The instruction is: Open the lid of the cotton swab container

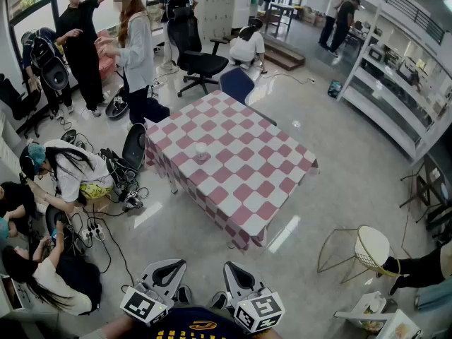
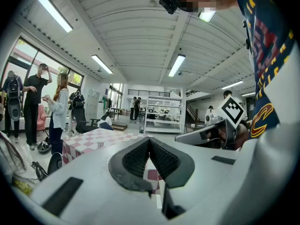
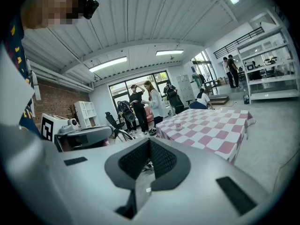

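Note:
The cotton swab container (image 1: 200,151) is a small whitish tub standing alone on a table with a pink-and-white checked cloth (image 1: 240,182), far from both grippers. It shows tiny in the left gripper view (image 2: 100,144) and in the right gripper view (image 3: 178,124). My left gripper (image 1: 169,268) and right gripper (image 1: 234,270) are held close to the body at the bottom edge, pointing toward the table. The left gripper (image 2: 149,140) has its black ridged pads pressed together with nothing between them. The right gripper (image 3: 149,142) is likewise shut and holds nothing.
Several people sit on the floor at the left (image 1: 67,171) among cables and bags, and others stand at the back left (image 1: 134,48). A black office chair (image 1: 198,62) and a blue chair (image 1: 236,83) stand behind the table. A wire stool (image 1: 367,249) is at the right.

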A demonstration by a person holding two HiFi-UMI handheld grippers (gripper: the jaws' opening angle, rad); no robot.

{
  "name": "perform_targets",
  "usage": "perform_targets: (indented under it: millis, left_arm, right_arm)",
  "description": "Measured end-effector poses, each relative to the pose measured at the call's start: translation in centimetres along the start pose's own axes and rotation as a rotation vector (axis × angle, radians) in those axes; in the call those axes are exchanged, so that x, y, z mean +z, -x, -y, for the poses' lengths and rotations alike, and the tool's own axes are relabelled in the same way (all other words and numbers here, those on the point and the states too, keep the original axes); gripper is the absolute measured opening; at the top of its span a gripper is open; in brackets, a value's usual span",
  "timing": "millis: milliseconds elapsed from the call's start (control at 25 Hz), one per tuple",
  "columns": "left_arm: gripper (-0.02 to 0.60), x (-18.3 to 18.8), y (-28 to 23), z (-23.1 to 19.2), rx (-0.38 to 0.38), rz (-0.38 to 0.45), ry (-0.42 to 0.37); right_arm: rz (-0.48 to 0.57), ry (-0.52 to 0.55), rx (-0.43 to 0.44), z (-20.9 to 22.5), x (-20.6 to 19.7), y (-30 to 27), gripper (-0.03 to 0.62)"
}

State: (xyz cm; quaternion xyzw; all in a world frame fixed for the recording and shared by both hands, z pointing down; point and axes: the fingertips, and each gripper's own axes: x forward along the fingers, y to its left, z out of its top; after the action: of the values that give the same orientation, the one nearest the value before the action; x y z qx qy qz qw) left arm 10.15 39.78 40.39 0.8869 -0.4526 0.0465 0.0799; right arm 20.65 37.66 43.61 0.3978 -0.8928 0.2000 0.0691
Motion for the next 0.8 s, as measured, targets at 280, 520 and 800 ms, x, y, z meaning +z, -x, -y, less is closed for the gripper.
perform_targets:
  millis: [280,520,800]
  left_arm:
    - [0.002,-0.2,-0.2,1.0,0.002,-0.003,0.01]
    - [0.002,-0.5,-1.0,2.2,0.011,-0.006,0.028]
    - [0.002,-0.5,-2.8,4.7,0.026,0.0,0.03]
  right_arm:
    - [-0.009,-0.005,-0.003,0.6,-0.6,0.9,0.011]
    - [0.022,-0.07,0.018,1.6,-0.6,2.1,0.011]
    - [0.023,-0.089,0.009,4.7,-0.8,4.0,0.011]
